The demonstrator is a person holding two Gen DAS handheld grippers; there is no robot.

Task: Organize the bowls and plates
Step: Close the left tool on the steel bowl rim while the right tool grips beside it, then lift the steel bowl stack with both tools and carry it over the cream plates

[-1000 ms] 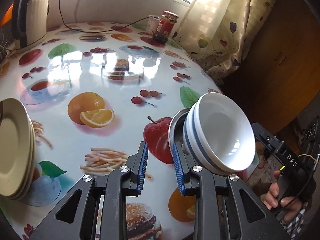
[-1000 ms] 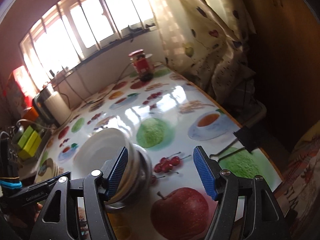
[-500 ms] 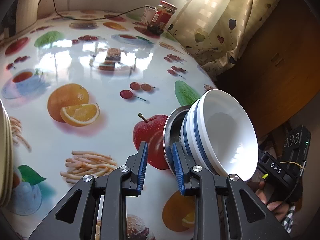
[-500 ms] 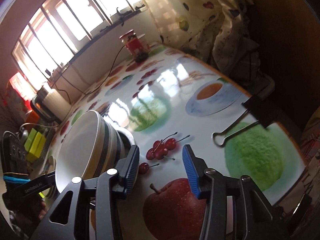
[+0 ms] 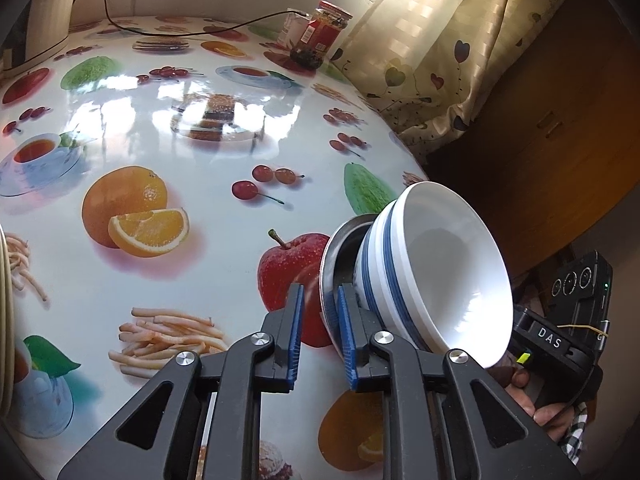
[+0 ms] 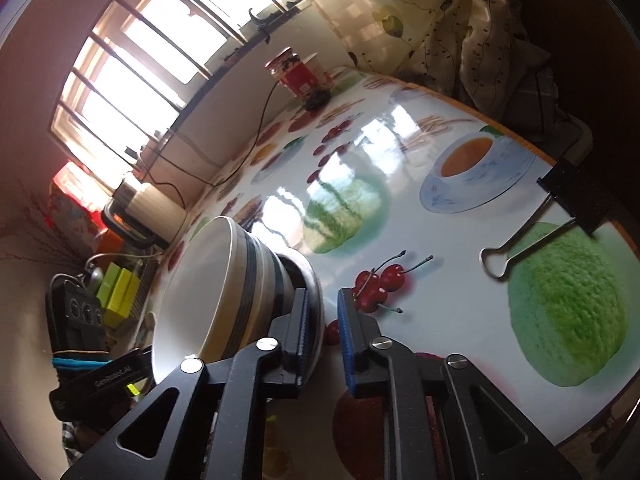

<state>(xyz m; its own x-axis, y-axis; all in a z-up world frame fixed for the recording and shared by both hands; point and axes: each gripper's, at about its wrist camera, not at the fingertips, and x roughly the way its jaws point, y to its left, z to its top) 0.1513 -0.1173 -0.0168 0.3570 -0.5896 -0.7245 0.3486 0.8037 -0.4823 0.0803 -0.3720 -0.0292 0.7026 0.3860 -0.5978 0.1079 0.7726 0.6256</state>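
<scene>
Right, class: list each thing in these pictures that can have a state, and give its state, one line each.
Left gripper: closed on the metal bowl's rim.
Right gripper: closed on the same rim.
Metal bowl: tilted, held by both grippers.
White bowls: stacked inside the metal bowl, tilted.
Jar: upright, lid on.
Binder clip: clamped on the table edge.

Setting: domestic kitchen or dining corner. Evidence: table point(image 5: 224, 80) under glossy oilcloth printed with fruit, teacups and fries; electric kettle point(image 5: 44, 12) at 10 o'clock with black cord point(image 5: 192, 32) trailing across; red-labelled food jar point(image 5: 326, 34) at 12 o'clock against the wall; cream curtain point(image 5: 432, 52) with heart motifs at 1 o'clock; barred window point(image 6: 168, 52) above the sill; brown wooden cabinet point(image 5: 560, 120) at 3 o'clock; stacked white blue-banded bowls point(image 5: 440, 280) nested in a steel dish point(image 5: 340, 252); binder clip point(image 6: 560, 208) on table edge.
</scene>
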